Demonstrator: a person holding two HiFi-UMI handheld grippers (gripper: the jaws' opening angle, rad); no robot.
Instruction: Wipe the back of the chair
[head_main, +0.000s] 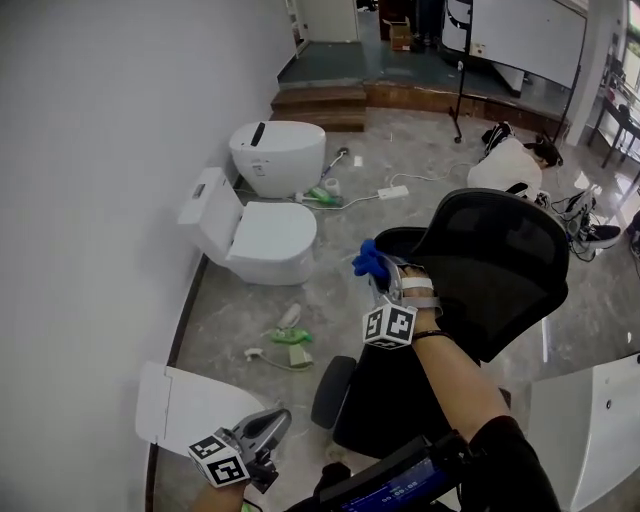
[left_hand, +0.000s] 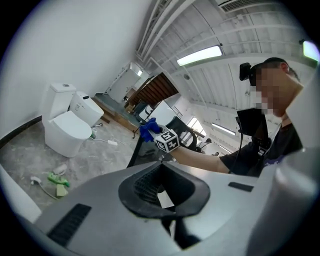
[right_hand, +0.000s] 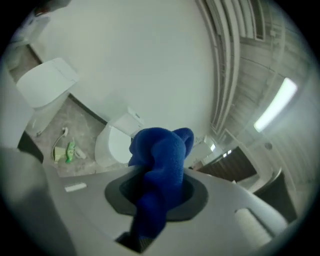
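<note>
Right gripper (head_main: 383, 280): fingers clenched on blue cloth (head_main: 367, 261), pressed at chair back's (head_main: 505, 262) left edge.
Left gripper (head_main: 270, 424): fingers closed together, nothing grasped.

Tally of the room
Three white toilets (head_main: 270, 243) (head_main: 277, 155) (head_main: 168, 402), one black chair (head_main: 495, 265), one blue cloth (head_main: 368, 262), two hand-held grippers (head_main: 272, 425) (head_main: 378, 282), one white power strip (head_main: 392, 192).

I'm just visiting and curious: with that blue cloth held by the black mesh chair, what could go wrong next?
1. The black mesh office chair may turn away when pushed; the left tongs hang low, apart from it, not steadying it.
2. The bunched blue cloth could slip from the right tongs, or their hard body could snag the mesh.
3. The green and white litter on the floor beside the chair could trip the person.
</note>
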